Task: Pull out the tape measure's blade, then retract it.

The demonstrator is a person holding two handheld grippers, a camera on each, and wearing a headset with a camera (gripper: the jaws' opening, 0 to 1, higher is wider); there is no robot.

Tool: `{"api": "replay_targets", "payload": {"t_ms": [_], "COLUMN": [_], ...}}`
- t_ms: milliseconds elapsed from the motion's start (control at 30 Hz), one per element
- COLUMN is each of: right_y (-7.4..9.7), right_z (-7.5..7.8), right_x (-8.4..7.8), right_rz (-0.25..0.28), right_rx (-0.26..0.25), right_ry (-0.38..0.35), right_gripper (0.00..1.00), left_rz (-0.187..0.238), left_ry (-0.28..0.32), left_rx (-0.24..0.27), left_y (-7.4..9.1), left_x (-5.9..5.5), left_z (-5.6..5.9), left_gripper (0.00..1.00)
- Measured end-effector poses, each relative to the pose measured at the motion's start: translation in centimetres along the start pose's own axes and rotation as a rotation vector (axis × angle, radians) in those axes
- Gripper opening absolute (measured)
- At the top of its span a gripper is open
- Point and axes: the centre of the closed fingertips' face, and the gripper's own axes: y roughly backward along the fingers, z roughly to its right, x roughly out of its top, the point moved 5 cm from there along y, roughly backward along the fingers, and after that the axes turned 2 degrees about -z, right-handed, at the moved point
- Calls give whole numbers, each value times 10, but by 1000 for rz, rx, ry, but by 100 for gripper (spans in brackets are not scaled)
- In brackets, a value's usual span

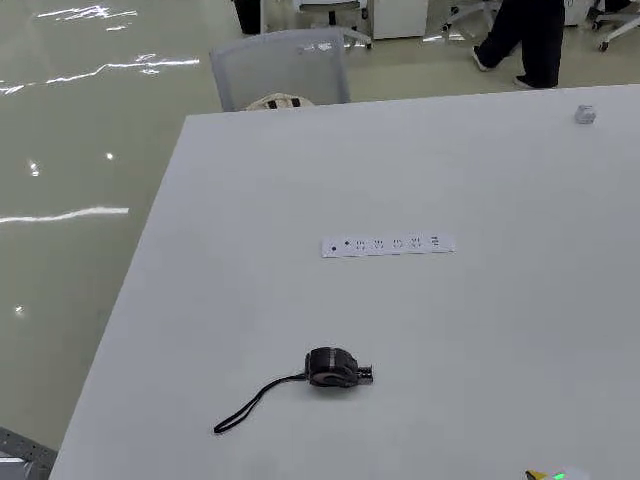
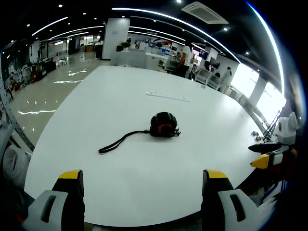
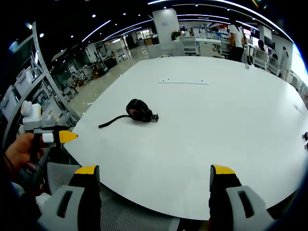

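Black and round, the tape measure (image 1: 333, 368) lay on the white tabletop (image 1: 480, 330) close to its near edge, blade wound in, its black wrist strap (image 1: 255, 403) trailing toward the left edge. It sat well apart from both grippers. The left gripper (image 2: 143, 178) faced it from back at the near edge, jaws spread wide and empty. The right gripper (image 3: 154, 171) was likewise released, with the tape measure ahead and to its left. A hand (image 3: 17, 151) wrapped the left gripper's handle, holding it about level just off the tabletop's edge. A white power strip (image 1: 388, 245) lay farther in, toward the far edge.
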Motion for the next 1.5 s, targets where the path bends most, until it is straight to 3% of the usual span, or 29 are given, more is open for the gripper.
{"api": "replay_targets", "payload": {"t_ms": [833, 1500], "right_y": [-28, -57], "right_z": [7, 10], "right_x": [5, 23], "right_rz": [-25, -34], "right_rx": [16, 39], "right_ry": [53, 128], "right_gripper": [95, 91], "left_rz": [-15, -28], "left_ry": [1, -18], "left_rx": [-19, -37], "left_y": [-25, -49], "left_x": [11, 19], "left_z": [13, 23], "left_gripper": [100, 100]}}
